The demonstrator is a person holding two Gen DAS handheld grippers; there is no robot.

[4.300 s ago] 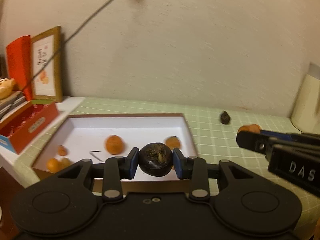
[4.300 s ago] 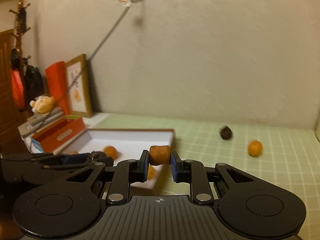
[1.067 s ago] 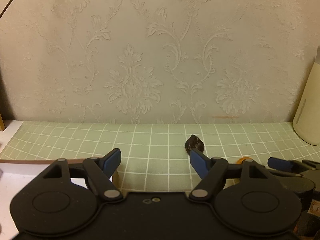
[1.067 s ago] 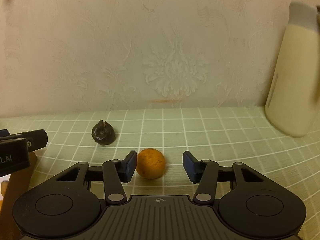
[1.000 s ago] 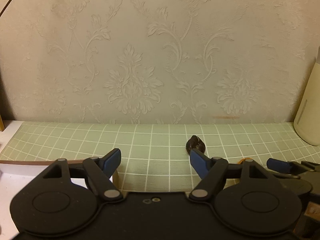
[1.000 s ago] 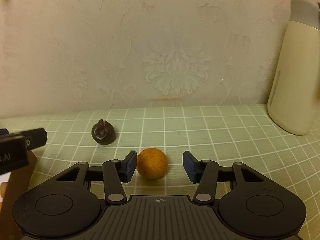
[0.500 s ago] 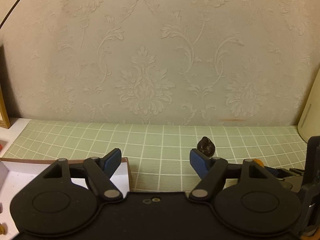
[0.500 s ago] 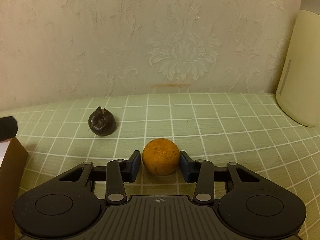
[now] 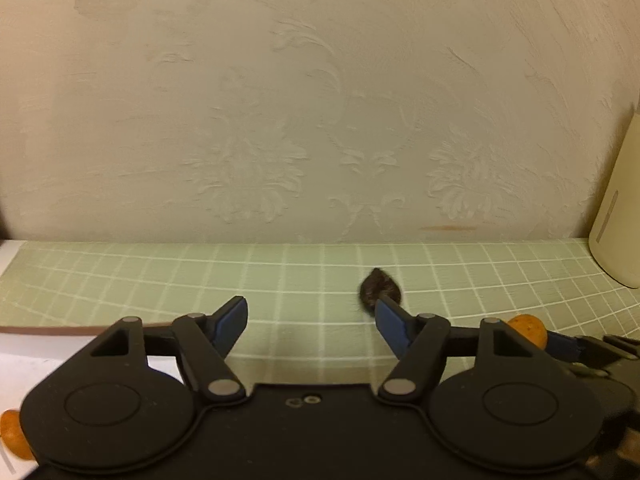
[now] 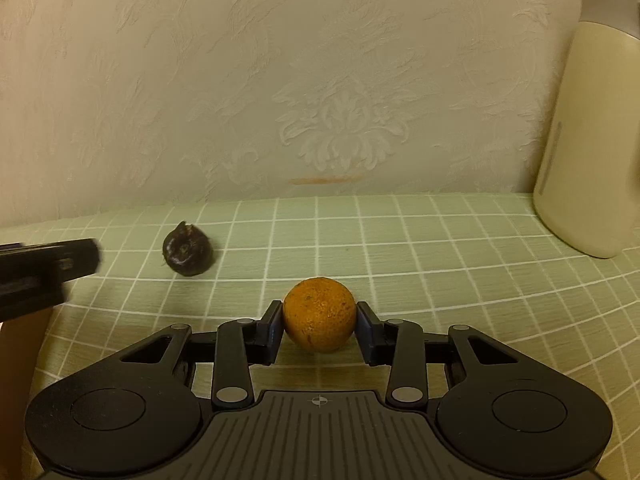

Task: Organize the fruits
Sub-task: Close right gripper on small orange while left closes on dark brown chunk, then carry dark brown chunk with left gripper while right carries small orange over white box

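Dimpled round orange, possibly a mandarin, pinched in right claw.

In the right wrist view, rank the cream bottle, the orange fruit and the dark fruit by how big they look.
1. cream bottle, by far the largest.
2. orange fruit, held in the right hand-held gripper.
3. dark fruit; it lies farther from the camera, so the gap may be exaggerated.

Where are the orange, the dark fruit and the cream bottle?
orange (image 10: 319,314), right wrist view, middle of its peel between the jaws.
dark fruit (image 10: 187,251), right wrist view, its front face.
bottle (image 10: 588,140), right wrist view, middle of its cream body.
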